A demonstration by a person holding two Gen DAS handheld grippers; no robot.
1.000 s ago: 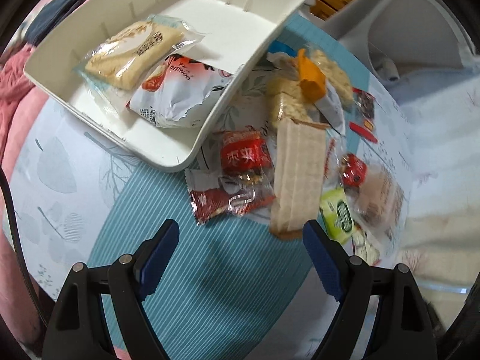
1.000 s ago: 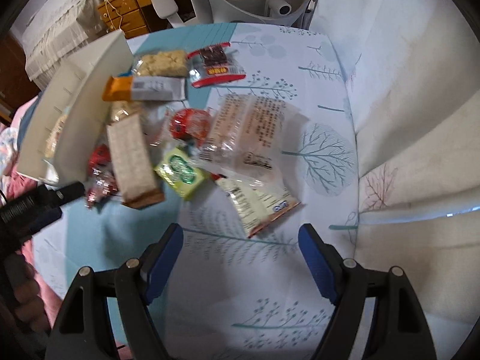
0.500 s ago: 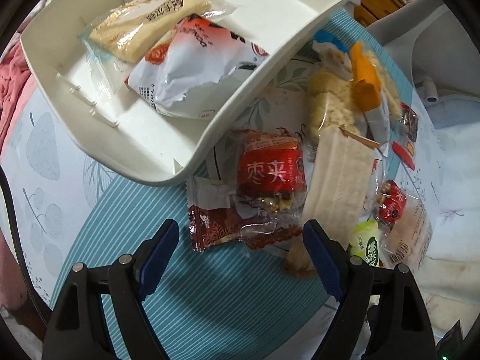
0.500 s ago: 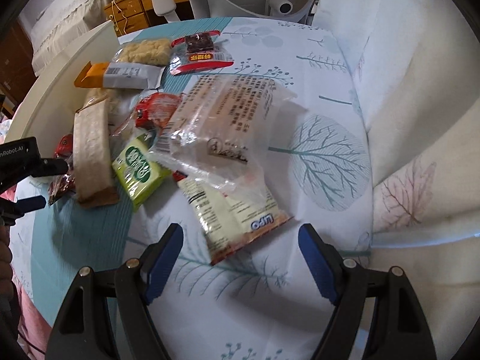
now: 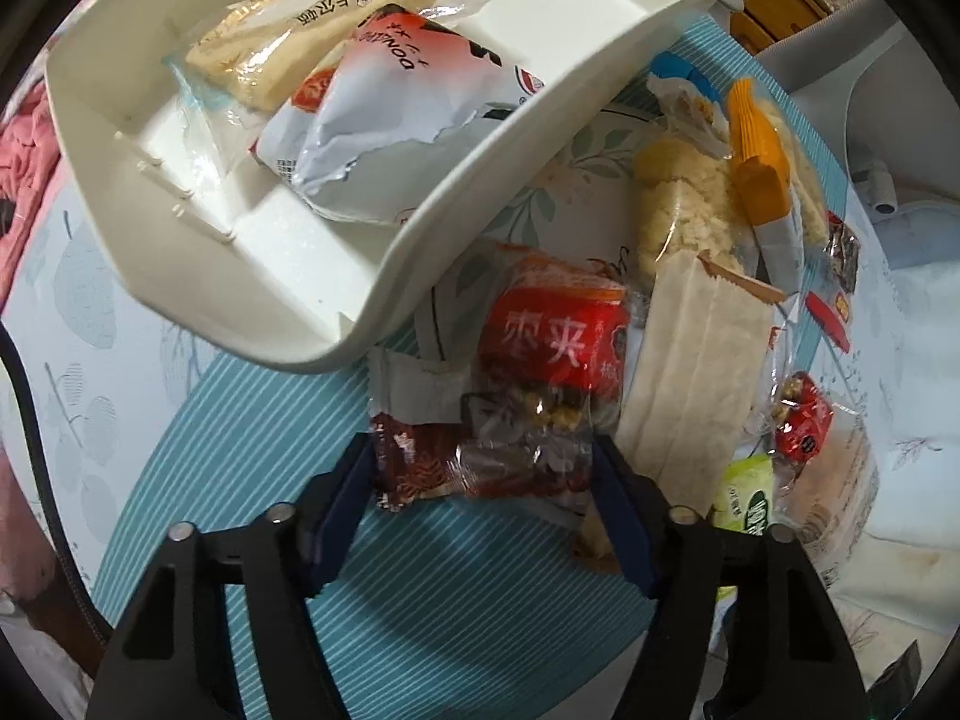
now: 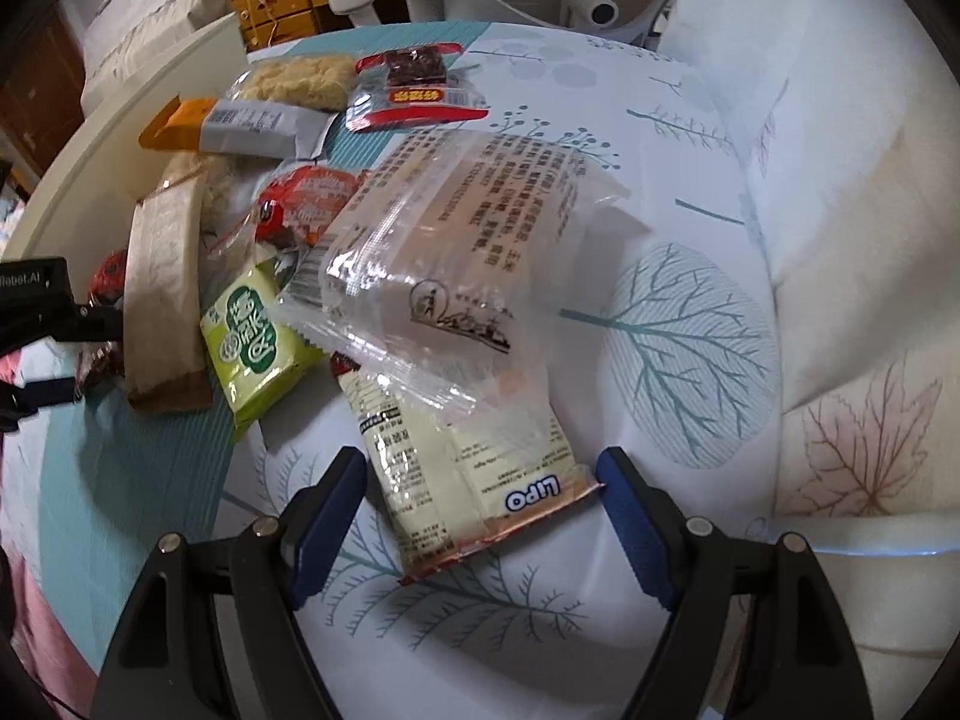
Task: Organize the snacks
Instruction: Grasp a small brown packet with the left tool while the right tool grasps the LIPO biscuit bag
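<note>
Left gripper: pointed straight down, its jaws were closing around the red date packet, the packet's clear lower end between the blue pads; whether they already pressed it, hard to call.
Right gripper: spread wide and holding nothing, it straddled the near end of the cream LIPO packet without touching it.
White tray: biggest thing out there, sitting beside the loose pile, already carrying a pale cracker pack and a white-and-red bag.
Bedspread: soft, leaf-printed with a teal striped patch, carrying the whole heap.
Loose pile: a long tan wafer bar, a clear printed pouch, a green sachet and an orange-ended bar, overlapping each other.
Date packet's look: crinkly film, red label up top, clear window below showing lumpy pieces; it lay just off the tray's corner, partly over a dark red wrapper.
Doing it well: I'd say close on the filled body, not only the slippery seal, and keep the dark wrapper underneath out of the pinch.
Right-side tip: lift the LIPO packet clear of the pouch lying over its far end.
</note>
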